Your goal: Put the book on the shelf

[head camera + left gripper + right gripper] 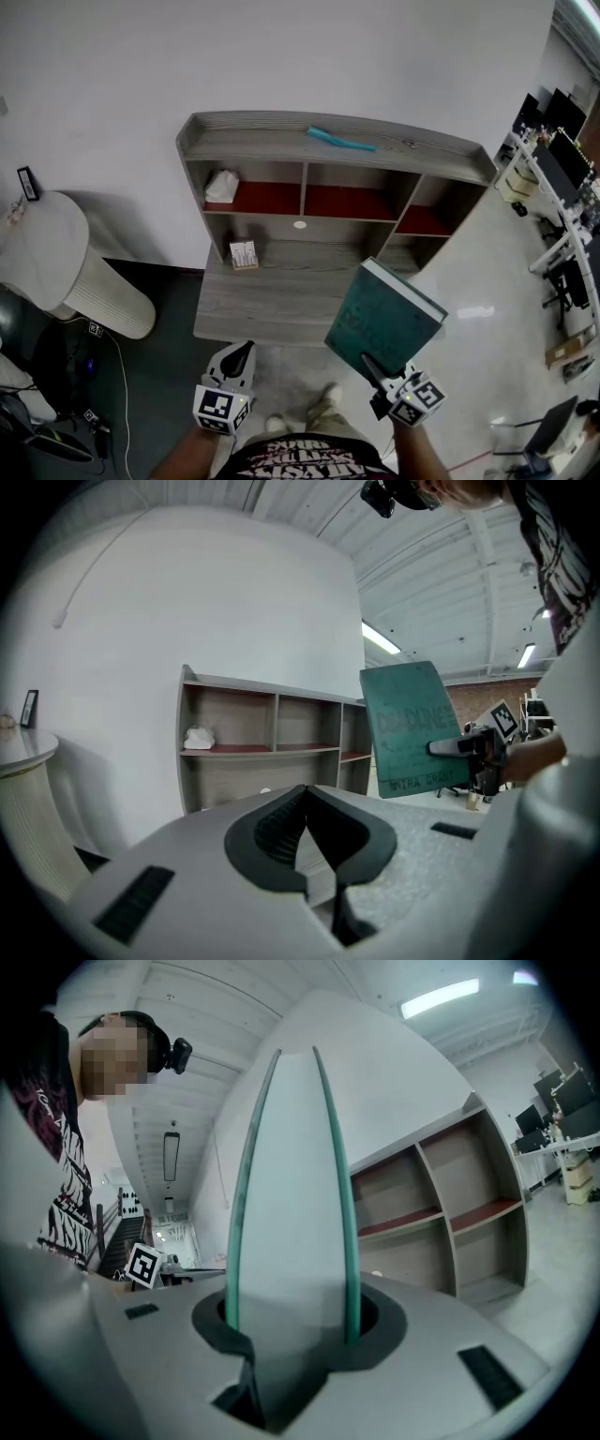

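Note:
A thick green book (384,321) is held up in front of the grey shelf unit (281,141), over the right end of its desk surface. My right gripper (373,367) is shut on the book's lower corner. In the right gripper view the book (289,1222) stands edge-on between the jaws of that gripper (286,1326), with white pages between green covers. My left gripper (244,352) hovers at the desk's front edge, shut and holding nothing. The left gripper view shows its pads (281,822) meeting at the tips, with the book (412,724) off to the right.
The shelf has three compartments with red floors. A white crumpled object (221,186) lies in the left one. A teal item (339,141) rests on the top board and a small box (244,254) on the desk. A white round stand (56,262) is left; office desks (562,169) right.

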The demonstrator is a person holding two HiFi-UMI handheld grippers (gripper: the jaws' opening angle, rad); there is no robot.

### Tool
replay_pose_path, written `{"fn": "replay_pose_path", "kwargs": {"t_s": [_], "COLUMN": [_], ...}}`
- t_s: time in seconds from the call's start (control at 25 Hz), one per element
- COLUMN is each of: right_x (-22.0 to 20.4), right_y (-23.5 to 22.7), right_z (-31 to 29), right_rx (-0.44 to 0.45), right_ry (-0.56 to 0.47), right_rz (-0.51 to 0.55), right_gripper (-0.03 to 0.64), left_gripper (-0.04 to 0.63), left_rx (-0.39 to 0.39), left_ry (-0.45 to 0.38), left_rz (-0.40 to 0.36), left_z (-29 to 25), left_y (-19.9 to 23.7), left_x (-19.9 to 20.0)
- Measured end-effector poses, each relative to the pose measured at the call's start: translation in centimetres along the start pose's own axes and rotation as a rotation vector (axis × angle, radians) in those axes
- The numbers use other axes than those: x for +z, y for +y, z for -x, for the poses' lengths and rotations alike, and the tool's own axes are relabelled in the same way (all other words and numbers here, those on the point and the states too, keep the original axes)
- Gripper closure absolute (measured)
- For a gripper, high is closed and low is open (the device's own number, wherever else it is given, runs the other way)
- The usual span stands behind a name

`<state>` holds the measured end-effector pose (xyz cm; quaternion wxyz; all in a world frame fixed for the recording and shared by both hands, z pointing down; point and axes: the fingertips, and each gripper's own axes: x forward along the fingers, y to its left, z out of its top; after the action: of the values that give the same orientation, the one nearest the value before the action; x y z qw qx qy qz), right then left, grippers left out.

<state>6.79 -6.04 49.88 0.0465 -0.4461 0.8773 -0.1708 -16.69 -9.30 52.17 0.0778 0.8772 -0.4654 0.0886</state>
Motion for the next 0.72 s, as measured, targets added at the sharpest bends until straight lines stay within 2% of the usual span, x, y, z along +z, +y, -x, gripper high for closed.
{"fn": "replay_pose_path", "kwargs": {"t_s": [0.52,0.72], "right_x": [1.2,1.4], "right_y": [-7.6,-9.5], "right_z": [-2.4,-3.4], "right_rx": [0.070,0.106], "right_ry": [0.038,0.034], "right_rz": [-0.048,-0.093], "right_gripper": [0.451,0.451], "left_gripper": [0.591,0.591], "left_rx": [-0.001,0.028], "left_ry": [0.027,0.041], "left_rz": [-0.012,-0.004], "left_z": [-7.0,-8.6], "left_y": [-3.4,-3.7], "left_x": [1.2,1.0]}}
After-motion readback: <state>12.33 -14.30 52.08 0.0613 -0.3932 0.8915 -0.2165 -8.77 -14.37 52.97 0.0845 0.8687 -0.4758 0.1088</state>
